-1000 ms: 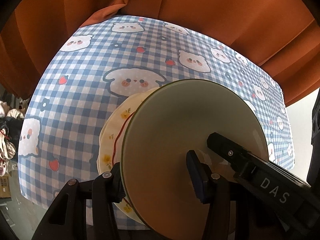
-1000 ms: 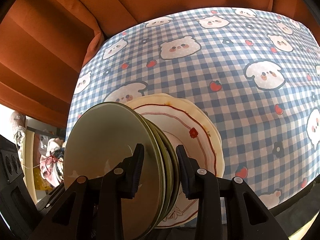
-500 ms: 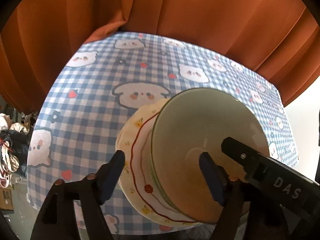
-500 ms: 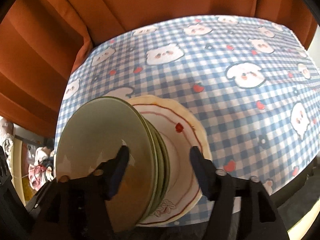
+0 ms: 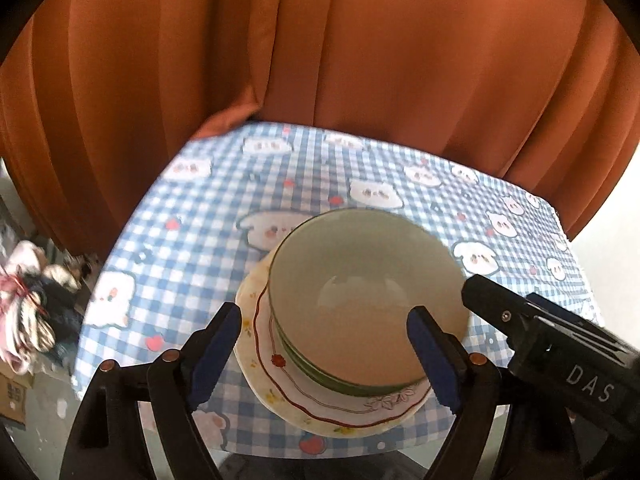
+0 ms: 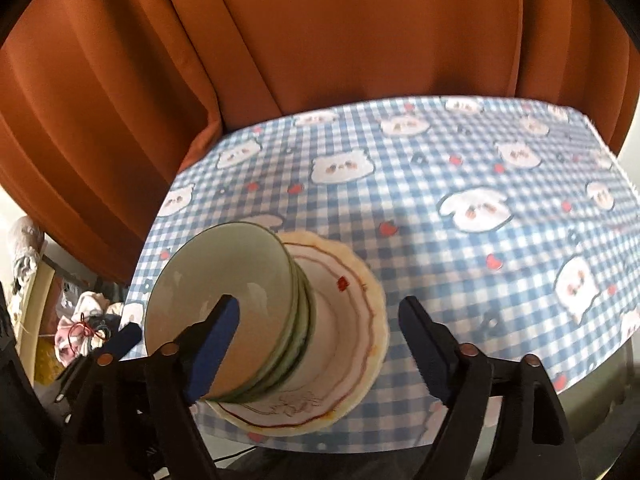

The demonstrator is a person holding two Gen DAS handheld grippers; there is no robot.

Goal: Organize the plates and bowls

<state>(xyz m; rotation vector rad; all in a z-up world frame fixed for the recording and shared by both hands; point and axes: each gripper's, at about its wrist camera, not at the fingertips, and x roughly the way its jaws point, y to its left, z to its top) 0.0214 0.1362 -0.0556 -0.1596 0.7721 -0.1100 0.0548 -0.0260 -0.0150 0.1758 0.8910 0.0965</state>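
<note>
Several green bowls (image 5: 360,292) sit nested on cream plates with a red wavy line (image 5: 272,364), near the front edge of the checked tablecloth (image 5: 192,240). My left gripper (image 5: 324,340) hovers back from the stack, its jaws opening wide, blue pads clear of the rims. In the right wrist view the same bowls (image 6: 224,292) and plates (image 6: 348,320) lie low and left. The right gripper (image 6: 318,332) also stands off them with its jaws opening and nothing pressed between them. Its black housing (image 5: 560,352) shows on the right of the left wrist view.
An orange curtain (image 5: 360,60) hangs close behind the table's far edge. Bare tablecloth (image 6: 500,208) stretches behind and to the right of the stack. Clutter (image 5: 24,300) lies on the floor off the table's left side.
Both grippers were shut on the bowls' rims a second ago. They have since opened, let go, and drawn back and up. The stack now rests level on the plates.
</note>
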